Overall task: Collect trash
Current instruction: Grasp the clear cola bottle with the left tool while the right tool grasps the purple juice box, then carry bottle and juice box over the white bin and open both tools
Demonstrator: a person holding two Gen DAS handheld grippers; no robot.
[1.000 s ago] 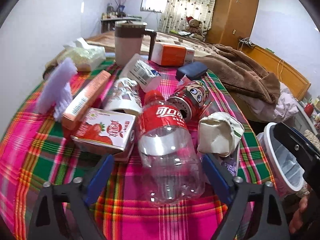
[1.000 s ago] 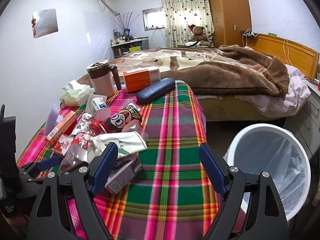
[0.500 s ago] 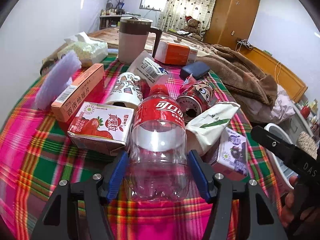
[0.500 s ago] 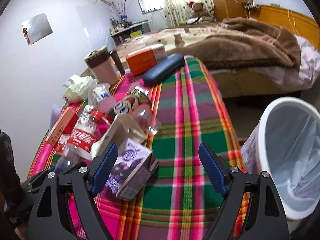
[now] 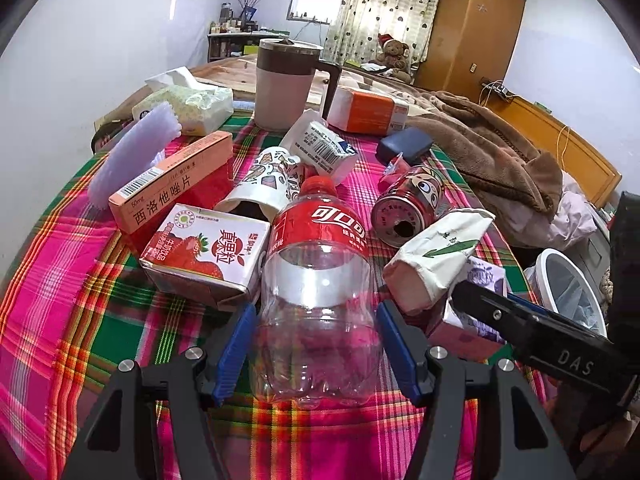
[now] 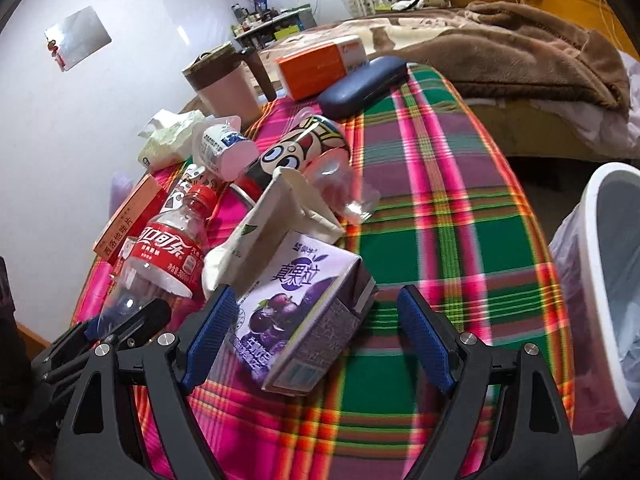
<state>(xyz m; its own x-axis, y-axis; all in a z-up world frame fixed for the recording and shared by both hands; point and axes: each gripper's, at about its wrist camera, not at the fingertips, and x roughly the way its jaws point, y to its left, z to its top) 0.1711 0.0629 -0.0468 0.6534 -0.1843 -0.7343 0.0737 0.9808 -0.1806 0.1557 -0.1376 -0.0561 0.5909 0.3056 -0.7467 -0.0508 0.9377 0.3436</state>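
Note:
An empty clear cola bottle [image 5: 316, 248] with a red label lies on the plaid tablecloth [image 5: 80, 300]. My left gripper [image 5: 316, 320] is shut on its base, both blue pads pressing its sides. The bottle [image 6: 164, 252] also shows at the left of the right wrist view. My right gripper [image 6: 316, 300] is open around a purple milk carton [image 6: 292, 280]. Its left pad is at the carton's side and the right pad stands well apart. One of its fingers [image 5: 500, 308] reaches in beside the carton [image 5: 476, 276]. A white lined bin [image 6: 600, 280] stands on the floor to the right.
Around the bottle lie a strawberry carton [image 5: 200, 252], a red can [image 5: 408, 204], a white paper pouch [image 5: 440, 252], a paper cup [image 5: 264, 184] and an orange medicine box [image 5: 172, 188]. Farther back stand a mug [image 5: 284, 88], tissues [image 5: 188, 104] and a blue case [image 5: 404, 144]. A bed [image 5: 500, 156] is beyond.
My left jaws have closed onto the bottle's base. The right gripper has sunk, tilted down and come over the purple carton, which now lies between its fingers.

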